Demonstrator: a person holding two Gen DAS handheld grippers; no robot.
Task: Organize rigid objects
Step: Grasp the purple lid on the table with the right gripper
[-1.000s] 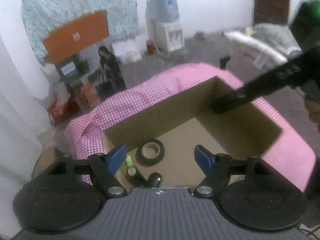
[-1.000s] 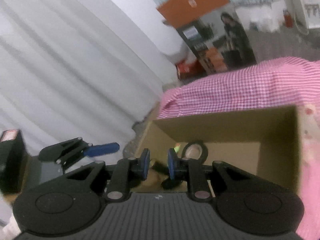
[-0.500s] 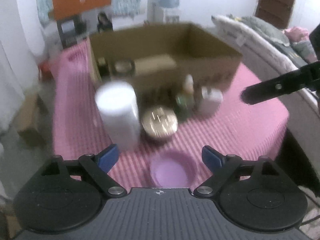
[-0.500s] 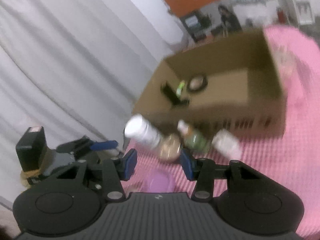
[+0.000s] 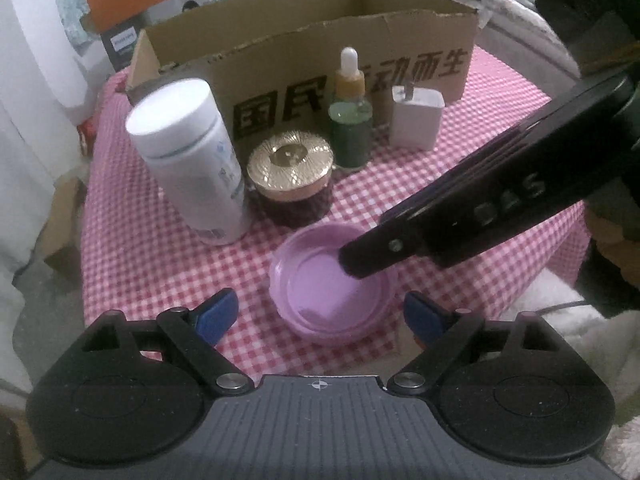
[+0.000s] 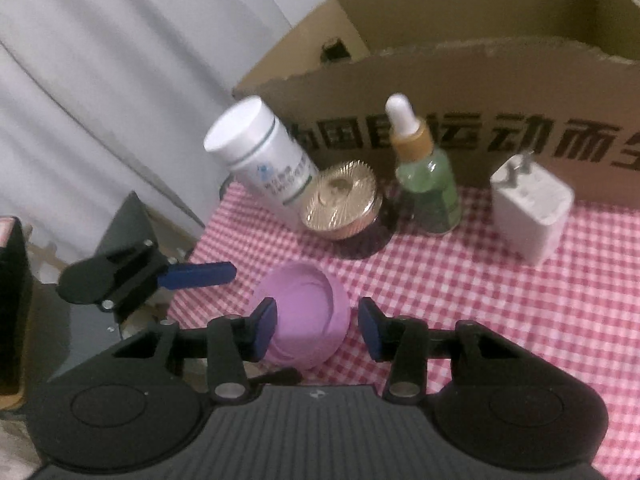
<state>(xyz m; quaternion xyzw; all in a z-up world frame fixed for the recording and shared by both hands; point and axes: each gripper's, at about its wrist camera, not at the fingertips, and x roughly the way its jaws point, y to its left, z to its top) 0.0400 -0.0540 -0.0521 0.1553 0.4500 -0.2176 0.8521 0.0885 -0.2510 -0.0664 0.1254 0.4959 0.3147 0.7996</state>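
Five items not yet boxed: white bottle (image 5: 192, 160), gold-lidded jar (image 5: 290, 184), dropper bottle (image 5: 350, 120), charger (image 5: 416, 120), all just before cardboard box (image 5: 320, 48). Purple lid (image 5: 332, 284) nearest. Left gripper (image 5: 320, 314) spread wide, empty. Right gripper (image 6: 316, 330) closing around lid, not yet pinching.

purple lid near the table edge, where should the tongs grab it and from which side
Probably by its raised rim, from above. The purple lid lies flat and open side up on the checked cloth, low and wide, so one pad inside the wall and one outside suits it. The right tongs already straddle its rim and are closing; the left tongs stand open beside it.
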